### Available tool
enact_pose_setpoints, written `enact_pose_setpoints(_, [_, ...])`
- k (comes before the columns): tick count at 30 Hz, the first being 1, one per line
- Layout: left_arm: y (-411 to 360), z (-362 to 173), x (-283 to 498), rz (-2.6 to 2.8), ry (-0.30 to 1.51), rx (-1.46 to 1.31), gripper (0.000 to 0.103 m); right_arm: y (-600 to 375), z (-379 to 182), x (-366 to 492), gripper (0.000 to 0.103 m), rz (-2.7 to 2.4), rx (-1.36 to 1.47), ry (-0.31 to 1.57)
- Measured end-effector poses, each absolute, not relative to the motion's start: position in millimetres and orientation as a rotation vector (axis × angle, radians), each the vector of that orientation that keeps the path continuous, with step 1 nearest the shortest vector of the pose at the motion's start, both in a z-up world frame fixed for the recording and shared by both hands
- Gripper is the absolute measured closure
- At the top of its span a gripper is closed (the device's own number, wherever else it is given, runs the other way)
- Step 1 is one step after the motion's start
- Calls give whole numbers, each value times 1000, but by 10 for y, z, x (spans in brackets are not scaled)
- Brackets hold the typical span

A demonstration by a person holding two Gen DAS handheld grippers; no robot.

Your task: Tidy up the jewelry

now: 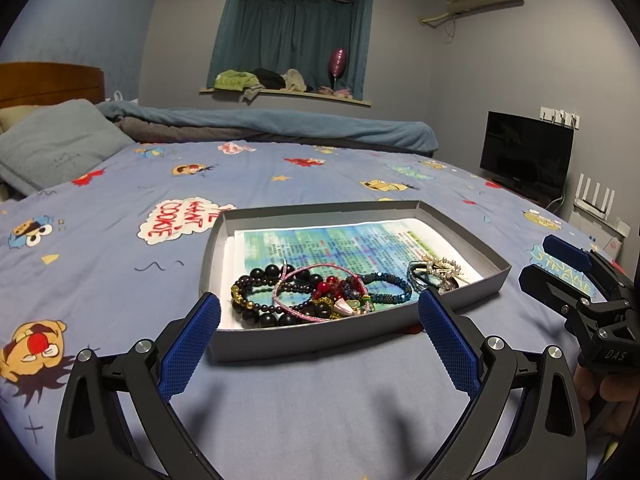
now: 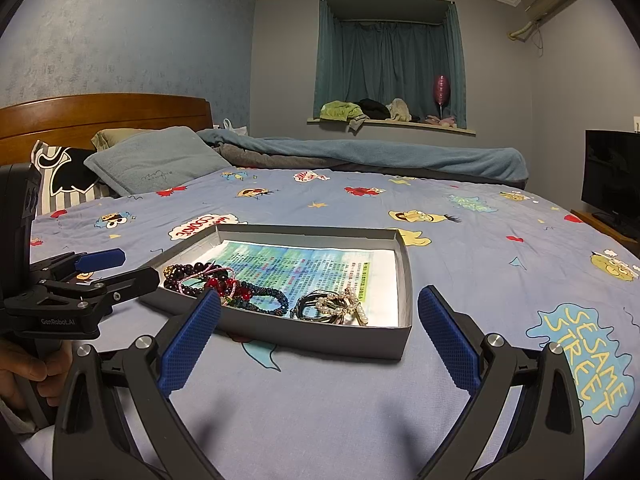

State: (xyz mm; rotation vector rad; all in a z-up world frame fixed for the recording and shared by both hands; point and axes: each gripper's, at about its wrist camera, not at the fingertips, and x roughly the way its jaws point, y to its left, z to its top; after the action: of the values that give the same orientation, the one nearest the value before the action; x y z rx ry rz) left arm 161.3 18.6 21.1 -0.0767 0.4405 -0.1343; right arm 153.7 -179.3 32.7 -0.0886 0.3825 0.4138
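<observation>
A shallow grey box (image 1: 280, 340) lined with a printed sheet lies on the bed. At its near left is a tangle of black bead bracelets (image 1: 260, 284), a pink cord loop (image 1: 280, 300), red beads and a blue bead bracelet (image 1: 394, 284). A pearl and hair-tie cluster (image 1: 440, 270) sits in the near right corner. My left gripper (image 1: 320, 299) is open, just short of the box's front wall and holding nothing. The right gripper (image 1: 538, 260) hovers open beside the box's right end. In the right wrist view the box (image 2: 320, 336), pearl cluster (image 2: 344, 304) and open left gripper (image 2: 140, 266) show.
The box rests on a blue cartoon-print sheet (image 1: 320, 400). A grey pillow (image 1: 52, 140) and a rolled blue duvet (image 1: 280, 120) lie at the far side, with a wooden headboard (image 2: 100, 112) behind. A TV (image 1: 524, 152) stands to the right. A hand (image 2: 24, 368) holds the left gripper's handle.
</observation>
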Motion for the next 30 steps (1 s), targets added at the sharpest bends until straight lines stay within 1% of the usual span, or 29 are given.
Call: enact_pose_setpoints(30, [179, 212, 1620, -135, 438, -77, 5, -1794, 329, 1541, 6, 413, -88, 382])
